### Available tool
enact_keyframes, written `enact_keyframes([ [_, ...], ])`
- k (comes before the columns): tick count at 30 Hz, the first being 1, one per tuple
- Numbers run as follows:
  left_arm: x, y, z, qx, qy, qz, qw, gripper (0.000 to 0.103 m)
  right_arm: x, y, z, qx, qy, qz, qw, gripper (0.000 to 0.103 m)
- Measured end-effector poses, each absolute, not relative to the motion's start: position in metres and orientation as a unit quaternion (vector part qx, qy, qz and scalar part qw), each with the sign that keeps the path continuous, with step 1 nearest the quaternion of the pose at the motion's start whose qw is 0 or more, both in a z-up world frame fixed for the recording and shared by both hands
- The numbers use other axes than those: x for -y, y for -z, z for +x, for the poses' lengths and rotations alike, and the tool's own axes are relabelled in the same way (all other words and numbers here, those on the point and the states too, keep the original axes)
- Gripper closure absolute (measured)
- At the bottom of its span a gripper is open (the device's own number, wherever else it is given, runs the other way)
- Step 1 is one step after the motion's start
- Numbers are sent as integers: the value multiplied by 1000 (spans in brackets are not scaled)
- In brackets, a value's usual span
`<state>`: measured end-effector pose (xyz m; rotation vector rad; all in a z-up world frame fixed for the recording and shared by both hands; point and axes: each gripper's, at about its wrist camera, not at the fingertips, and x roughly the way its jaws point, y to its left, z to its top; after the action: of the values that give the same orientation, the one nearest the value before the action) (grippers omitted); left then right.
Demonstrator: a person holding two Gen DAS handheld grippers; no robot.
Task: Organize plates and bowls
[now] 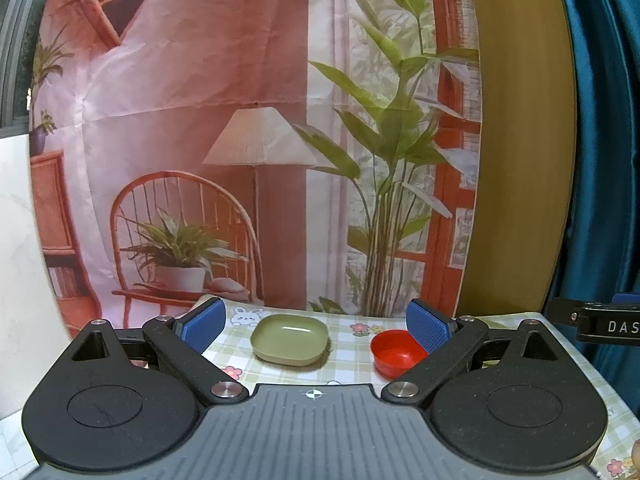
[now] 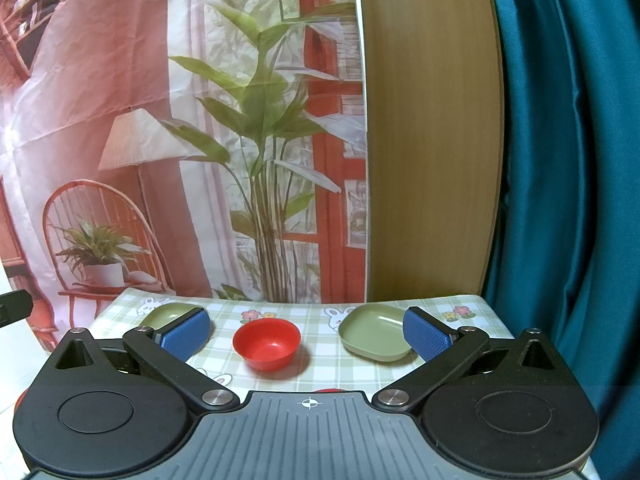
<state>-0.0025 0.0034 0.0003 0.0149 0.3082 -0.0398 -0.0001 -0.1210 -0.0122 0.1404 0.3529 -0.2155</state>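
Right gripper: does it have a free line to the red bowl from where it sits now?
Probably yes. The right gripper is open and empty, and the red bowl stands directly ahead between its fingers, apart from the green plates on either side, with only bare tablecloth around it.

Staged home set: printed living-room backdrop point(image 1: 256, 120), checked tablecloth point(image 2: 320, 316).

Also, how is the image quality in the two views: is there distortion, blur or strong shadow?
Left wrist view: strong fisheye bending at the edges, the wooden panel bows; the green plate and red bowl are sharp with soft shadows. Right wrist view: same bending, the backdrop at far left slightly blurred; the red bowl casts a soft shadow to its right on the tablecloth; no harsh glare.
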Motion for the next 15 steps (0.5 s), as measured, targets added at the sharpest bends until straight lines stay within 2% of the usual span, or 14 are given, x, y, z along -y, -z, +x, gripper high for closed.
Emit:
enact_keyframes([
  [6,-16,3,9,-121,7,10,993,5,130,13,11,-161,95,85,979,0],
  [15,-53,4,49,-145,-17,43,988,5,122,27,53,-167,70,69,981,0],
])
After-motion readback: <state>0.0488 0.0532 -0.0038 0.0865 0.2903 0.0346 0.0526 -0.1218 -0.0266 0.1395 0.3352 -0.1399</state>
